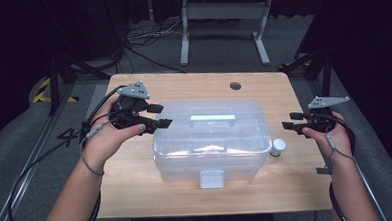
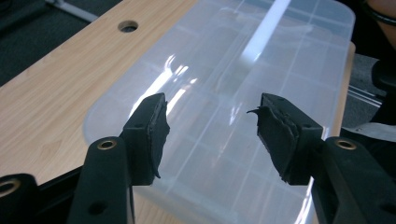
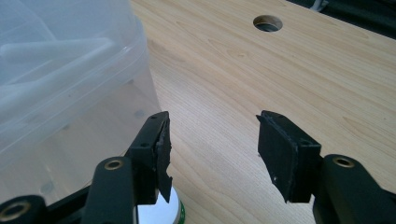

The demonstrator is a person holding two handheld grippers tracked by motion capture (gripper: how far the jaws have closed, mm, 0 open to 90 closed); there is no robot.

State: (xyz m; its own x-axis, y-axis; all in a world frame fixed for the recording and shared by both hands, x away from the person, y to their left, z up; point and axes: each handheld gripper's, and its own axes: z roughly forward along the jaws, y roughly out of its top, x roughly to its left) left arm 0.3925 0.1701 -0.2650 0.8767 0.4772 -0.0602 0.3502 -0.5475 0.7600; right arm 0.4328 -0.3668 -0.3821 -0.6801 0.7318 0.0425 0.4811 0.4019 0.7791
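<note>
- The left gripper [image 1: 159, 116] has its two black jaws spread wide with nothing between them; in the left gripper view [image 2: 212, 126] the gap frames the lid of the box and no pad touches it.
- Those jaws sit at the far left corner of the clear plastic storage box with a white handle [image 1: 213, 140], just over its edge; whether they brush the plastic I cannot tell.
- The right gripper [image 1: 290, 122] likewise has its jaws parted and empty; in the right gripper view [image 3: 212, 140] bare wood shows between them.
- It hovers to the right of the box, apart from it, with the jaws pointing left toward the box's right end.
- Just below and in front of the right jaws stands a small white round container with a green rim [image 1: 278, 147], upright on the surface, just beside the box's near right corner; the right gripper view catches its top [image 3: 163, 212] under the left-hand pad.
- The box lies shut in the middle of the light wooden surface [image 1: 137, 183], its latch tab [image 1: 211, 179] facing the near edge and dividers visible through the lid [image 2: 261, 60].
- A round cable hole [image 1: 235, 85] sits in the surface beyond the box, toward the far edge.
- A hand grips each tool, cables trailing from both.
</note>
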